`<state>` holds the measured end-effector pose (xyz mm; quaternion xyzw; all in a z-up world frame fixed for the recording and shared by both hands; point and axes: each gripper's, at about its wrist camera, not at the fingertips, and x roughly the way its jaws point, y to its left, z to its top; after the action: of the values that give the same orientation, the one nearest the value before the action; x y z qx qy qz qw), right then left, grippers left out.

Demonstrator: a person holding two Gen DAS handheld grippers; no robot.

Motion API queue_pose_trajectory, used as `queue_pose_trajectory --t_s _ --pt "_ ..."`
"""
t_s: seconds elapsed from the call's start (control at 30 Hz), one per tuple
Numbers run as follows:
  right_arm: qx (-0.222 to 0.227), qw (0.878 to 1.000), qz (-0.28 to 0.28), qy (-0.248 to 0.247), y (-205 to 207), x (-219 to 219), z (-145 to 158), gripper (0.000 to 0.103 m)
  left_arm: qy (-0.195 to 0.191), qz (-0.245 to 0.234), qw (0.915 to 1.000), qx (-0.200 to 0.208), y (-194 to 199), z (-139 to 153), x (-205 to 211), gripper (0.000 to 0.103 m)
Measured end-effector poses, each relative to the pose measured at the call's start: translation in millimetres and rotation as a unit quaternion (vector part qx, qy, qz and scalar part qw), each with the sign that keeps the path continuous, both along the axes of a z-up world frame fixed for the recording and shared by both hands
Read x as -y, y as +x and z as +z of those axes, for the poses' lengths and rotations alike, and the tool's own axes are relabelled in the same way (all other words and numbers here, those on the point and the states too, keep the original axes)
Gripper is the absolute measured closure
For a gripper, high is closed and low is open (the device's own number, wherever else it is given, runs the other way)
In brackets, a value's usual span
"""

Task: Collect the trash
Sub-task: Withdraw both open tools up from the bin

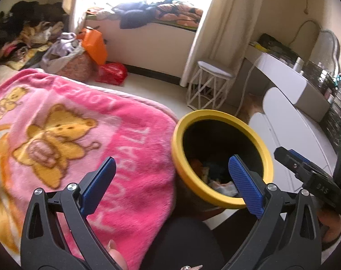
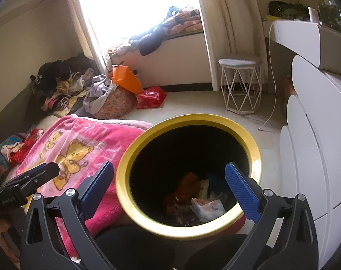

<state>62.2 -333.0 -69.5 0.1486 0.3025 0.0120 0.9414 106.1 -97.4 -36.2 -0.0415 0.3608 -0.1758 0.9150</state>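
A round bin with a yellow rim (image 2: 193, 118) and a black inside stands on the floor beside the bed. Crumpled wrappers and other trash (image 2: 206, 204) lie at its bottom. My right gripper (image 2: 169, 164) hangs open over the bin's mouth with nothing between its blue pads. My left gripper (image 1: 172, 158) is open and empty too, straddling the edge of the pink blanket (image 1: 80, 123) and the bin's rim (image 1: 215, 112). In the left wrist view the trash (image 1: 222, 184) shows inside the bin, and the right gripper's body (image 1: 305, 171) sits at the right.
The pink bear-print blanket (image 2: 80, 144) covers the bed to the left of the bin. White drawers (image 2: 317, 135) stand close on the right. A white wire stool (image 2: 240, 85), a red bag (image 2: 150, 96), an orange bag (image 2: 125, 78) and a clothes pile (image 2: 64, 83) lie beyond.
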Motion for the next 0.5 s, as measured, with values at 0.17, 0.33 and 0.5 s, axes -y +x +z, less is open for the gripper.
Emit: queue_pose_trajectory --t_s 0.17,0.33,0.5 --pt "0.014 1.0 0.011 -0.013 -8.7 -18.1 -0.1 0.007 0.004 0.03 0.9995 0.012 -13.0 0.9 -17.1 0.011" --pt "0.024 0.999 0.025 -0.032 -15.8 -35.5 -2.4 0.007 0.01 0.047 0.9985 0.025 -22.3 1.6 -26.6 0.011" --pt "0.034 0.998 0.031 -0.044 -23.7 -49.8 -6.6 0.006 0.016 0.056 0.9976 0.039 -29.6 3.0 -29.6 0.011"
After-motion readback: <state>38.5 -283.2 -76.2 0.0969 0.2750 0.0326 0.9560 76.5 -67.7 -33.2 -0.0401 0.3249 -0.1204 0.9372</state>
